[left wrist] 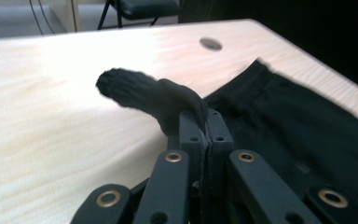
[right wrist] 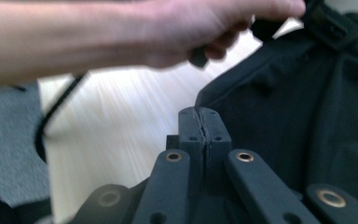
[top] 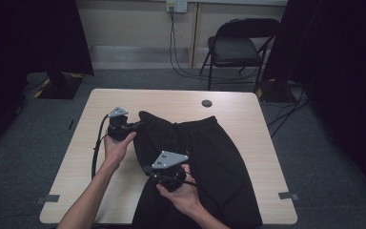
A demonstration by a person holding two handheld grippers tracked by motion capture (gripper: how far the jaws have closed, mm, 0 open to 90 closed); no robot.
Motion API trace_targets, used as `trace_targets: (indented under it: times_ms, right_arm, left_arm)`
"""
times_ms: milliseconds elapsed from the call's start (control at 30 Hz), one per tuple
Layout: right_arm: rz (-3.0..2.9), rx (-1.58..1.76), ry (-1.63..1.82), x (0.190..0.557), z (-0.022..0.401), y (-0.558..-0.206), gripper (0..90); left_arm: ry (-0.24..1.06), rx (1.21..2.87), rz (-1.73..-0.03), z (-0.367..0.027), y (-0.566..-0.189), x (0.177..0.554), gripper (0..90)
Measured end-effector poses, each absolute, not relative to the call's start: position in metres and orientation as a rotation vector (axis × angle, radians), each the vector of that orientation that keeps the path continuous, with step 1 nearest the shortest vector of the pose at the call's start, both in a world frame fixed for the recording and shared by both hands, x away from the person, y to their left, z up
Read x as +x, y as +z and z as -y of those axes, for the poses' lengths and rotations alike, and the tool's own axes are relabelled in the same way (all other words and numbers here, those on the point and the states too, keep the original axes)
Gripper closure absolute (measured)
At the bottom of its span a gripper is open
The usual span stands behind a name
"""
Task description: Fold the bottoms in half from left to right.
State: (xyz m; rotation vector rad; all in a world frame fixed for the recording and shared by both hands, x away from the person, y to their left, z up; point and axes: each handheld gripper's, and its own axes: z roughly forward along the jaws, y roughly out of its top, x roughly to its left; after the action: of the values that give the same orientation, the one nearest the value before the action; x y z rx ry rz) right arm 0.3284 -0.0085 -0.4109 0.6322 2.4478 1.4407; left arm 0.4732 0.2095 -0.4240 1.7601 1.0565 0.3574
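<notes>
Shorts (top: 209,162) on table (top: 86,157), right of centre; left gripper (top: 134,127) at far-left corner, right gripper (top: 147,169) nearer.

High view overlooks table (top: 248,114); gripper views close, sharing it.

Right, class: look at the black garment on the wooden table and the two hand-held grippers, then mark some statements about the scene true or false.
1. The left gripper pinches a bunched corner of the black fabric shorts. True.
2. The right gripper has its jaws wide open. False: its jaws are closed together at the garment's edge.
3. The black fabric shorts lie on the dark carpeted floor. False: they lie on the light wooden table.
4. A black folding chair stands beyond the table's far edge. True.
5. A small round dark cap sits in the tabletop near its far edge. True.
</notes>
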Motion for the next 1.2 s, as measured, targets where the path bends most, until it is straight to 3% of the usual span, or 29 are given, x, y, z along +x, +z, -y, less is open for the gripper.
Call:
trace_targets:
  times_ms: [200, 633, 733, 1033, 1200]
  right_arm:
    - [-2.426, 0.597, 1.53, 0.331, -0.003, -0.374, 89.4]
    - [-2.285, 0.495, 1.785, 0.33, -0.026, -0.296, 89.6]
    - [-2.28, 0.495, 1.796, 0.33, -0.025, -0.295, 89.6]
    - [-2.3, 0.745, 1.665, 0.339, 0.044, -0.36, 89.6]
    - [-2.245, 0.878, 1.613, 0.344, 0.086, -0.38, 89.6]
  left_arm:
    - [0.315, 1.64, -1.075, -0.22, -0.401, 0.468, 88.6]
    - [0.506, 1.647, -1.02, -0.25, -0.313, 0.454, 88.6]
    - [0.506, 1.65, -1.038, -0.25, -0.318, 0.457, 88.6]
    - [0.395, 1.799, -1.053, -0.194, -0.401, 0.476, 88.4]
    - [0.363, 1.811, -1.026, -0.164, -0.406, 0.487, 88.4]
